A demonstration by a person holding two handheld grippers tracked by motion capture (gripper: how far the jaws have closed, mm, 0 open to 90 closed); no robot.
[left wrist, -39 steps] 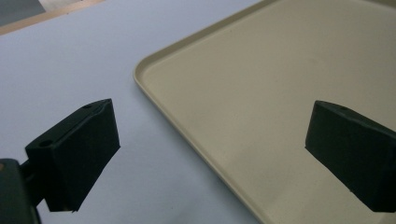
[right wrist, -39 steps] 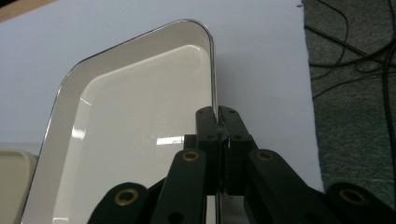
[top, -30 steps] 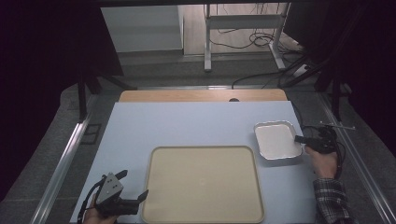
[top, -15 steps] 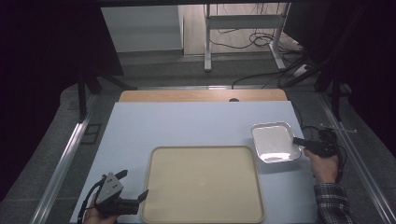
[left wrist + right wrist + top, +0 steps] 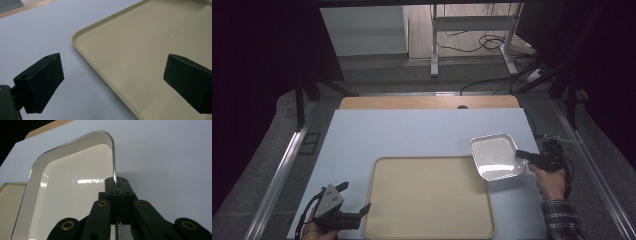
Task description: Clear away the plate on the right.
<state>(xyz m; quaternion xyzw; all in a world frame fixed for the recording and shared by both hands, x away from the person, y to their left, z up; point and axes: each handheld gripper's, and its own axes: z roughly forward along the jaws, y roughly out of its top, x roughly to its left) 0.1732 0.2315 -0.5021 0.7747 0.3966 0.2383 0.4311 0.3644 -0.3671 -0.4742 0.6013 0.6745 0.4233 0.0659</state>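
High view: right gripper (image 5: 521, 153) was clamped on the right rim of the small white metal tray (image 5: 495, 156), jaws pinched tight with only the rim between them. That tray sat tilted at the right side of the light blue table top (image 5: 412, 132), its near-left corner just over the far-right corner of the big beige serving tray (image 5: 428, 197), which lay flat at the near middle. Left gripper (image 5: 357, 216) rested at the near-left, jaws spread wide and empty, tips just beside the beige tray's left edge. Left gripper view: both black jaws stood far apart, nothing between them; one hung over the table top (image 5: 37, 32), the other over the beige tray (image 5: 140, 47), whose rounded corner ran between them. Right gripper view: jaws closed hard on the thin chrome-edged rim of the white tray (image 5: 67, 195); glossy inside reflected ceiling lights; beige tray (image 5: 7, 207) visible at left.
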